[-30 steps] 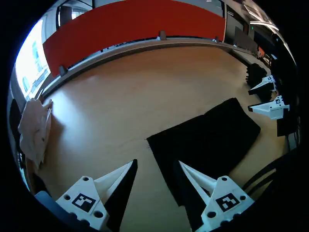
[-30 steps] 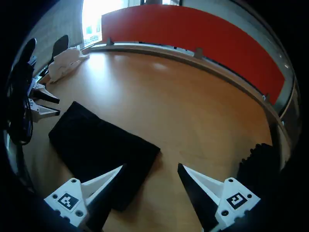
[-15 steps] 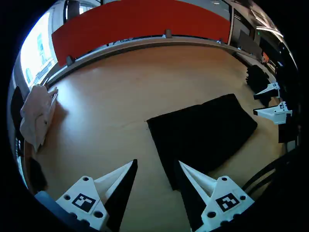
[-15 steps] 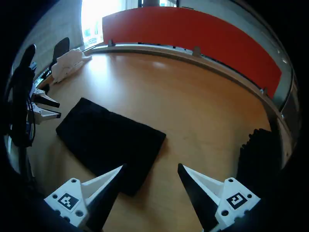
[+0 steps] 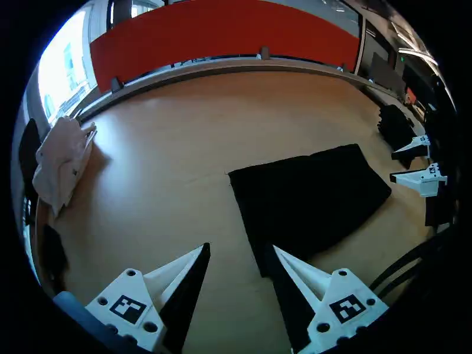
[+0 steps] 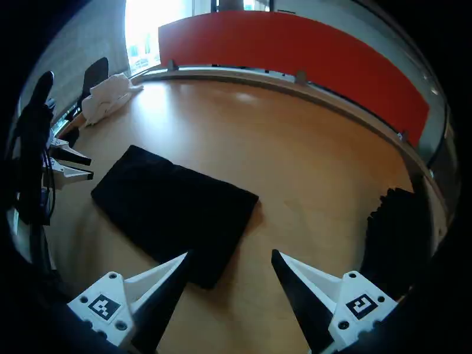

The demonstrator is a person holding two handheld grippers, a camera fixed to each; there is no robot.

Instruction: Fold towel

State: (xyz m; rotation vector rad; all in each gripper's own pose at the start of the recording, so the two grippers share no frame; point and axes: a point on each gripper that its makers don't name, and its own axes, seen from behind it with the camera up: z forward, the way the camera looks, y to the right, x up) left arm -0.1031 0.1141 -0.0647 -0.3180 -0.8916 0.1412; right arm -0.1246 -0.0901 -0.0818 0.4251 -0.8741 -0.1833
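Warm wooden table [image 5: 177,147] spreads across both views, curving away to a red partition [image 5: 224,29] along its far edge; a pale cloth [image 5: 59,156] lies bunched at the left of the left gripper view, and a dark pile [image 6: 395,236] sits at the right edge of the right gripper view.

Right of centre in the left gripper view lies the black towel [image 5: 307,197], flat on the wood as a thick rectangle; a faint step across it in the right gripper view suggests it is already doubled over, though the cloth is too dark to be sure.

At the bottom of its own view the left gripper [image 5: 237,248] has its fingers spread wide and nothing between them; the towel's nearest corner lies just beside its right-hand finger. The right gripper [image 6: 231,253] is likewise parted and empty, with the towel's near corner beside the left-hand finger at the bottom of that frame; neither tool touches the cloth.

By its look the towel is soft, limp and light; it should sag and drape when lifted rather than hold a shape, and its pile probably grips well enough between the pads. A sound hold would be one corner of the same edge for each tool, pinching every layer together so that the lower one does not slide out; a grab in the middle would likely only bunch it.
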